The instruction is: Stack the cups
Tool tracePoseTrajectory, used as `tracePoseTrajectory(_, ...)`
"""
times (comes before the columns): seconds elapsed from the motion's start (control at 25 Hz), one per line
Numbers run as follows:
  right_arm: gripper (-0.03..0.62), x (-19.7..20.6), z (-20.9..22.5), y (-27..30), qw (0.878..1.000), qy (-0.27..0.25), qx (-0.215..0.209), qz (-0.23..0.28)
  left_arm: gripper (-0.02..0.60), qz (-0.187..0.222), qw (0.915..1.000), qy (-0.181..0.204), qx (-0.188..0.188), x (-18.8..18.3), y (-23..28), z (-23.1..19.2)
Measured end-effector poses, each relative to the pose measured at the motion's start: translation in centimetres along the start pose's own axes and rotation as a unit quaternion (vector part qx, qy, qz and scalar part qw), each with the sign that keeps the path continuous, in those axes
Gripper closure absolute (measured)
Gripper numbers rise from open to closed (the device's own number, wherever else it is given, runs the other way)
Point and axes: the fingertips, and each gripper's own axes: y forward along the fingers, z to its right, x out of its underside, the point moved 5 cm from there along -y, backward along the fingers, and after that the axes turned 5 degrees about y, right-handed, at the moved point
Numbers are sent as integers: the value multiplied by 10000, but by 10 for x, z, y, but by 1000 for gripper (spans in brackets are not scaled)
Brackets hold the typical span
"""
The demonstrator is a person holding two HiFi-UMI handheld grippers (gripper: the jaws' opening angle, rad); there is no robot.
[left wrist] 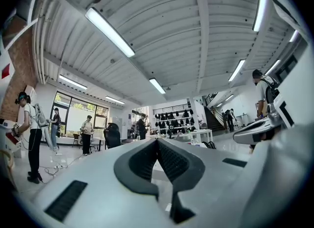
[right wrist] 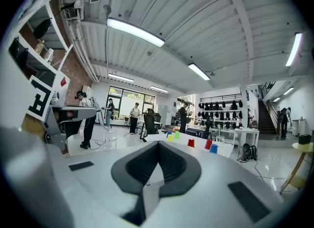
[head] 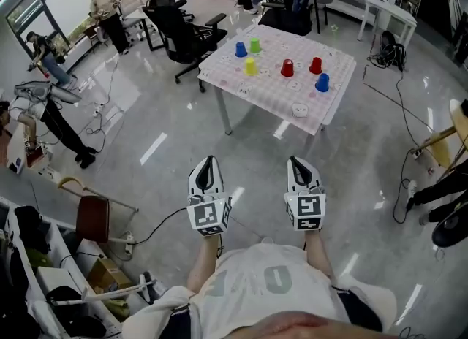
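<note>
Red, blue, yellow and green: six cups stand apart on the desk [head: 340, 63] in the upper middle of the head view. A green cup [head: 254, 44] and the upper blue cup [head: 240, 50] are at the far side, with a yellow cup [head: 251, 66] just below them. The left red cup [head: 287, 68] and right red cup [head: 315, 65] are in the middle, and the lower blue cup [head: 322, 82] is toward the right edge. None sits on another, so I judge the stacking not yet begun. The left gripper [head: 210, 162] and right gripper [head: 295, 162] hang side by side over the floor at lower centre, well apart from the desk, each with its fingers pressed together on nothing. The step in hand looks like the approach: come up to the desk's near edge first, minding the cable [head: 162, 222] on the floor at lower left. Spread the fingers before reaching in, not over the cups. These cups look light, so a gentle pinch on one wall — held level to avoid tipping — should serve. The two red ones, near each other, seem the easiest first pair.
</note>
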Motion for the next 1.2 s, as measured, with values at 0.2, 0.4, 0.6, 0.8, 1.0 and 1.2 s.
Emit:
tracePoseTrajectory(0.2, 566, 0, 4, -2, 9999, 154, -35, 50, 555, -53, 10000, 20, 46, 4, 3, 0)
tracePoseTrajectory(0.4, 565, 6, 6, -4, 10000, 30, -35, -82, 555, -55, 10000, -21, 59, 8, 4, 2)
tracePoseTrajectory(0.6, 565, 10, 15, 8, 9996, -23, -210, -174, 555, -72, 9999, -140, -23, 18, 26, 4)
tracePoseTrajectory(0.8, 565, 8, 30, 41, 9994, -122, -257, -186, 555, 16, 9999, -108, -24, 25, 71, -1)
tracePoseTrajectory(1.0, 565, 3, 50, 76, 9993, -173, -178, -288, 555, 30, 9998, -173, 46, 32, 125, -8)
tracePoseTrajectory(1.2, 565, -14, 65, 134, 9992, -161, -161, -320, 555, 104, 9997, -204, 107, 27, 192, -22)
